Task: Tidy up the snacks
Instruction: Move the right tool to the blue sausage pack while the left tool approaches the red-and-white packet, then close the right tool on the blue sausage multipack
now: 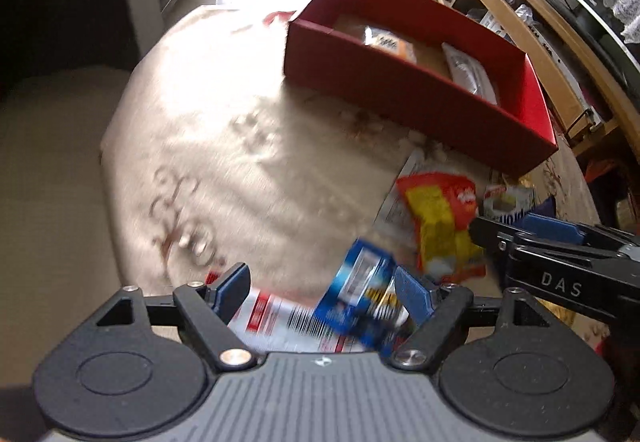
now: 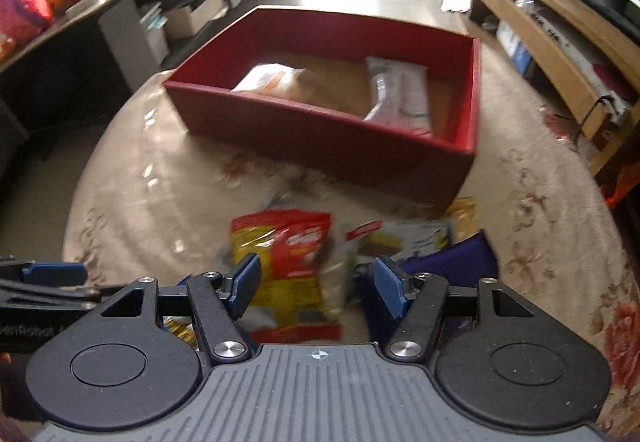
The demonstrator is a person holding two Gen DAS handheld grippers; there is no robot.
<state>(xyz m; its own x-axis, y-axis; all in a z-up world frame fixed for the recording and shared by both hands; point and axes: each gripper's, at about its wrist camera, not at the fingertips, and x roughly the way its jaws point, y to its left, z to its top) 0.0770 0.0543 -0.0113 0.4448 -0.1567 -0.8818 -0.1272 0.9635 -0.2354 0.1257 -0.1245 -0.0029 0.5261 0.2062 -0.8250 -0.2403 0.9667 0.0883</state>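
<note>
Right wrist view: a red cardboard box (image 2: 320, 146) sits on a round table with a floral cloth (image 2: 168, 194), holding two snack packets, an orange-and-white one (image 2: 276, 80) at its left and a silvery one (image 2: 400, 94) at its right. Nearer the camera, loose snacks lie on the cloth: a red-and-yellow bag (image 2: 292, 266) below and between the spread fingers of the right gripper (image 2: 316, 288), whose blue pads touch nothing, and a white packet (image 2: 404, 238) and a dark blue bag (image 2: 452, 262) just to its right. Left wrist view shows the same red box (image 1: 412, 94) well beyond the left gripper (image 1: 320, 292), its jaws likewise apart; a blurred blue packet (image 1: 360, 282) lies between them close to the right-hand pad, though contact cannot be made out, atop a white-and-red wrapper (image 1: 280, 318). The red-and-yellow bag (image 1: 444, 218) lies just beyond, beside the right gripper's fingers entering from the right edge.
</note>
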